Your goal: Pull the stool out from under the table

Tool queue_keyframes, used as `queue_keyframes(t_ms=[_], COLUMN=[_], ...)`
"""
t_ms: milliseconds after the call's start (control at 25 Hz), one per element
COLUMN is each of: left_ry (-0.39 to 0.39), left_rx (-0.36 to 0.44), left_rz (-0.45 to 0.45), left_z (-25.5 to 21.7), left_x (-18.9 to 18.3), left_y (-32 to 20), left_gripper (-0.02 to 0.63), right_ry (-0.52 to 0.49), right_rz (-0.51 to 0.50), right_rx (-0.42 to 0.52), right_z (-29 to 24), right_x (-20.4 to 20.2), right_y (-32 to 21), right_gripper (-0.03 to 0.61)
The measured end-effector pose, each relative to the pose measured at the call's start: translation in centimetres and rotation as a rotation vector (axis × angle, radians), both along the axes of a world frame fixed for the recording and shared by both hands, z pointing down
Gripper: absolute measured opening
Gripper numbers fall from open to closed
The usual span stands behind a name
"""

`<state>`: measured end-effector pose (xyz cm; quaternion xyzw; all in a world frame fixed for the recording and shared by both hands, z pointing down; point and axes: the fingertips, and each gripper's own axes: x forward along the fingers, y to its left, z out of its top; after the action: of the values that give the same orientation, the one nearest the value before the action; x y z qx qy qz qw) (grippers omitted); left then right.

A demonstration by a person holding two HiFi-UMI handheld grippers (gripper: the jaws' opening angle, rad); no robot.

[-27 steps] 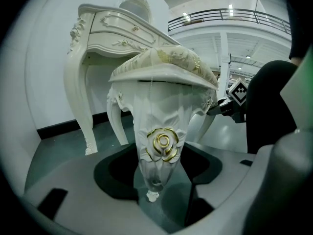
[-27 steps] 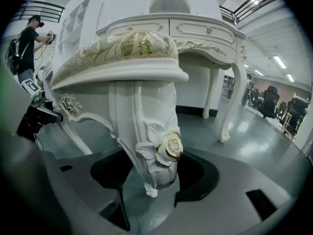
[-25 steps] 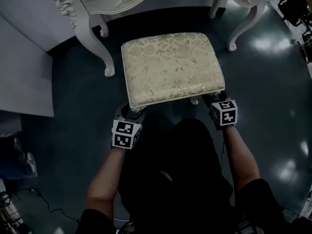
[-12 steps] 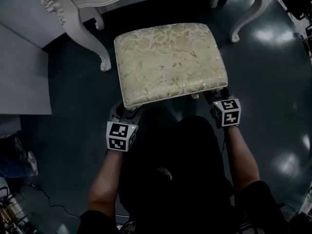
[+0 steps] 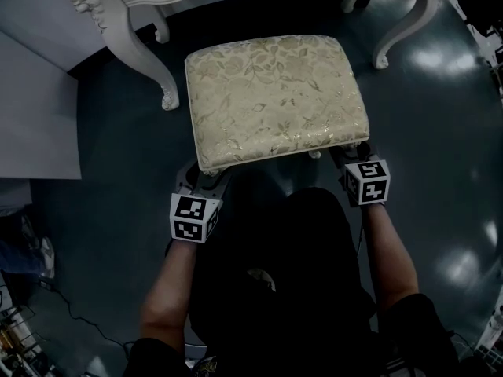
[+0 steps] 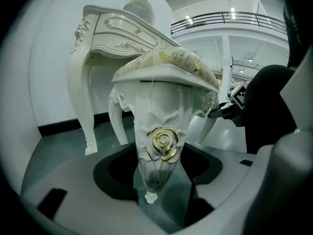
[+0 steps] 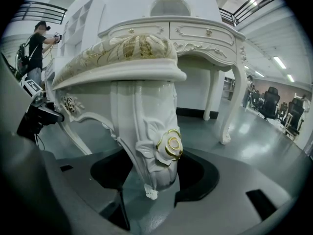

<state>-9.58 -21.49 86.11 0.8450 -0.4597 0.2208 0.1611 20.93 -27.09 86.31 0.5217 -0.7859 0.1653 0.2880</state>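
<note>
The stool (image 5: 275,96) has a cream floral cushion and carved white legs; it stands on the dark floor just in front of the white dressing table (image 5: 134,49). My left gripper (image 5: 207,179) sits under the seat's near left corner, shut on the stool's front left leg (image 6: 159,146), which fills the gap between its jaws. Under the near right corner, my right gripper (image 5: 346,157) is shut on the front right leg (image 7: 156,146) with its gold rose. In the head view the seat edge hides both sets of fingertips.
The table's curved legs (image 5: 393,34) stand beyond the stool on both sides. A pale wall panel (image 5: 35,108) lies to the left, and cables (image 5: 47,305) trail at the lower left. A person (image 7: 35,48) stands far off, and office chairs (image 7: 268,102) are at the right.
The stool has slid away from the table toward me, with both grippers still clamped on its front legs. In the last half second it has hardly moved.
</note>
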Motion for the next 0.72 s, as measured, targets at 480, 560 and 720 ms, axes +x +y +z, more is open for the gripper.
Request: queue_keyframes(t_ms=[480,560,720], left_ry=[-0.005,-0.006,-0.010], left_rx=[0.034,0.034,0.016], left_rz=[-0.011,-0.012,-0.008], left_z=[-0.70,-0.65,-0.19], left_x=[-0.08,-0.06,-0.02], left_y=[-0.14,-0.09,0.28], left_gripper=[0.278,0.278,0.278], right_ry=[-0.016,-0.034,-0.087], right_rz=[-0.022,-0.032,-0.052], right_rx=[0.002,0.003,-0.013], right_z=[0.08,0.14,0.21], right_x=[-0.19,-0.22,-0.35], right_y=[-0.08,-0.14,-0.13], right_gripper=[0.287,0.288,0.288])
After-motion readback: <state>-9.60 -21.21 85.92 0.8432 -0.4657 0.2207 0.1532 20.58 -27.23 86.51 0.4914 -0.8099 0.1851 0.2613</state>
